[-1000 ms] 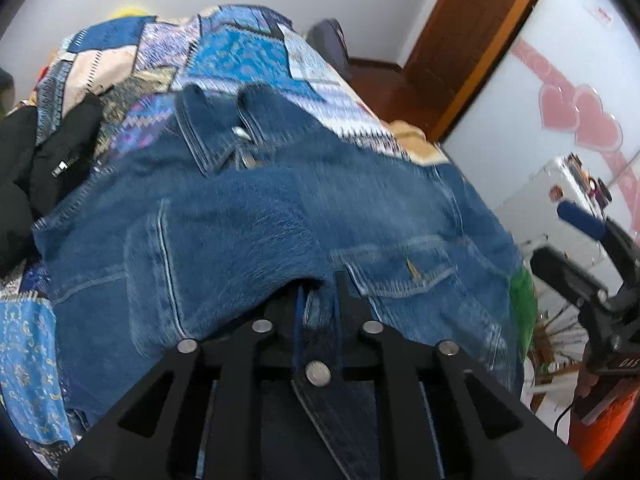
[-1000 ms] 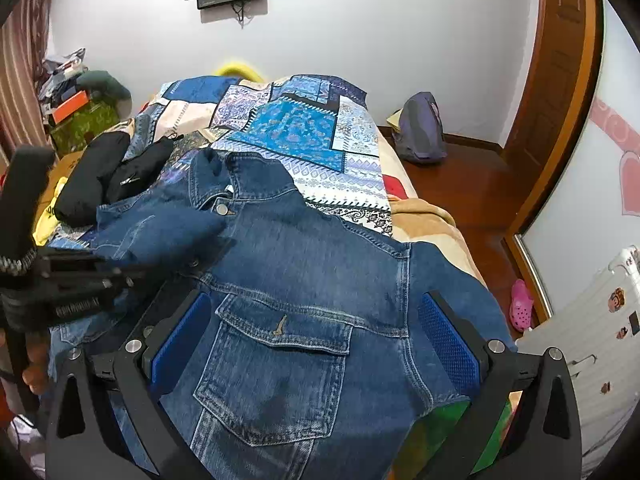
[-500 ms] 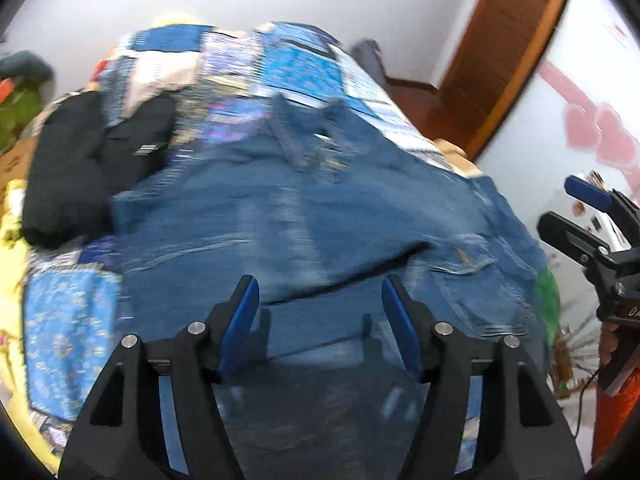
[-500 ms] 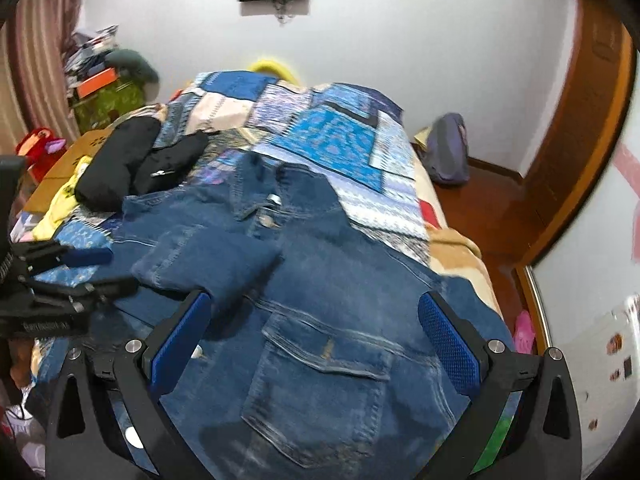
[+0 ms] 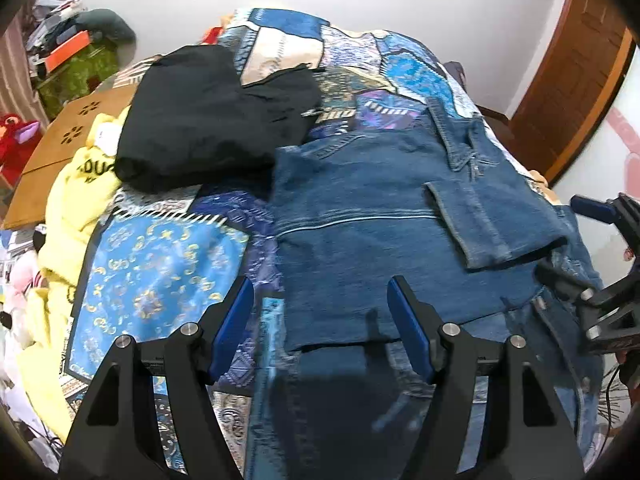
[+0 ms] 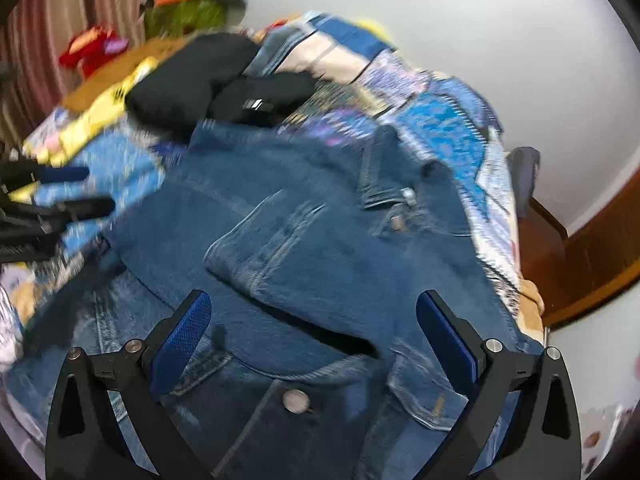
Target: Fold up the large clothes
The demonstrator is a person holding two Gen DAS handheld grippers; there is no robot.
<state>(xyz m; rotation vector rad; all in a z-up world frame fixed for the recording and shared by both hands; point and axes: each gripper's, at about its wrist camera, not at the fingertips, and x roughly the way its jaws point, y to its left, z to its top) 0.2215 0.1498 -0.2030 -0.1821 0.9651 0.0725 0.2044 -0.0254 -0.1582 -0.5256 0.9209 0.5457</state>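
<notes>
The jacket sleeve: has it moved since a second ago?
Yes. The sleeve was released by the left gripper, whose jaws have just been opening, and now lies folded across the denim jacket, near its collar.

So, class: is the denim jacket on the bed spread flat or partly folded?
Partly folded: on the denim jacket one sleeve lies across the body, cuff on top.

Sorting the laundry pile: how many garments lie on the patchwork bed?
3: denim jacket spread in front, black garment folded behind it, yellow garment at the bed's left edge. More may be hidden.
</notes>
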